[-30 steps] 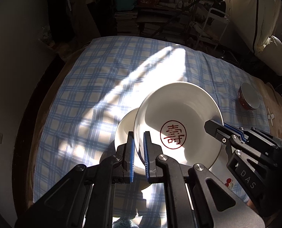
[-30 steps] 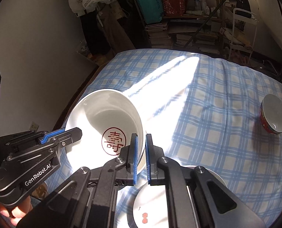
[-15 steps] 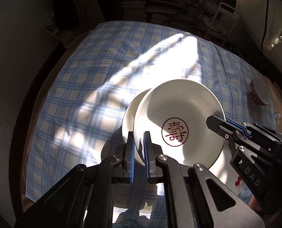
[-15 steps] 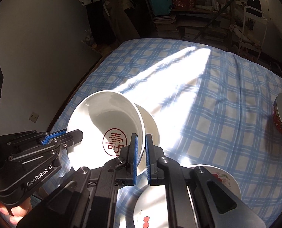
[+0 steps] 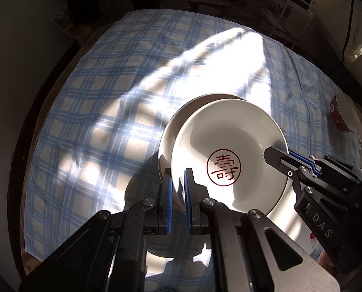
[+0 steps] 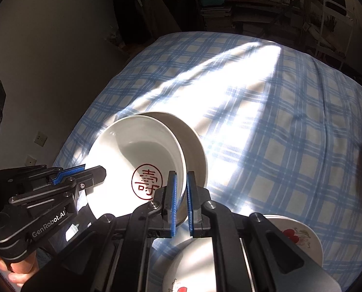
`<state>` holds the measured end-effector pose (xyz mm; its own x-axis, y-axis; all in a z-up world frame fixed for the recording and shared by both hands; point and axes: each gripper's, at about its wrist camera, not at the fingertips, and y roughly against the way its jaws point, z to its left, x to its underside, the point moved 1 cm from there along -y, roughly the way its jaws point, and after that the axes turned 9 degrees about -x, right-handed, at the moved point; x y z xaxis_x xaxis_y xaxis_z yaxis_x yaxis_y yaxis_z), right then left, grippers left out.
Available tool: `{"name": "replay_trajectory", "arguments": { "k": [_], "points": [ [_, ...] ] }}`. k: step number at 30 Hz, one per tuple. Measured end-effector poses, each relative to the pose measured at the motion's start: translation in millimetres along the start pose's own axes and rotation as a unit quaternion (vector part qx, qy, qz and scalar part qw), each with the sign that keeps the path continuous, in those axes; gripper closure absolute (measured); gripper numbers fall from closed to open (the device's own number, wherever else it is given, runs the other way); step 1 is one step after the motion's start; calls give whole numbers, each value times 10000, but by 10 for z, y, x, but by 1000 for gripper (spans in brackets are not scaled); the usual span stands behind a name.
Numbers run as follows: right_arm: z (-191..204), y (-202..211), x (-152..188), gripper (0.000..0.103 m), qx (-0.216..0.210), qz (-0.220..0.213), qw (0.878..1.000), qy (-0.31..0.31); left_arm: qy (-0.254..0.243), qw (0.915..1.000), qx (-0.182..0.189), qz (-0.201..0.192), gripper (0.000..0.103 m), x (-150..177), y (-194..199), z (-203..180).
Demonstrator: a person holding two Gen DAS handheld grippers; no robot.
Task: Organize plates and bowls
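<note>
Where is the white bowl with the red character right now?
The bowl with the red character is held by its rim between both grippers, over a plain white bowl on the blue checked tablecloth.

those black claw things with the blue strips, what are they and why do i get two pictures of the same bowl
They are hand-held grippers, one in each of a person's hands, each carrying its own camera that looks along its fingers. One picture comes from the left gripper, the other from the right gripper. Both are shut on opposite rims of the white bowl with a red character, holding it just above a second white bowl. Below is a blue checked cloth, with a red bowl and cherry-patterned plates on it.
</note>
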<state>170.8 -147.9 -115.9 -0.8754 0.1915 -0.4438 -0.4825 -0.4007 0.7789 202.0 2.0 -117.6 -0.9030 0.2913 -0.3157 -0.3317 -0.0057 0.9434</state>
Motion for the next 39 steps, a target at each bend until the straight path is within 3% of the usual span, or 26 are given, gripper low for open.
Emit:
{"name": "replay_trajectory", "arguments": {
  "k": [39],
  "points": [
    [-95, -104, -1, 94, -54, -84, 9998, -144, -27, 9998, -107, 176, 93, -27, -191, -72]
  ]
}}
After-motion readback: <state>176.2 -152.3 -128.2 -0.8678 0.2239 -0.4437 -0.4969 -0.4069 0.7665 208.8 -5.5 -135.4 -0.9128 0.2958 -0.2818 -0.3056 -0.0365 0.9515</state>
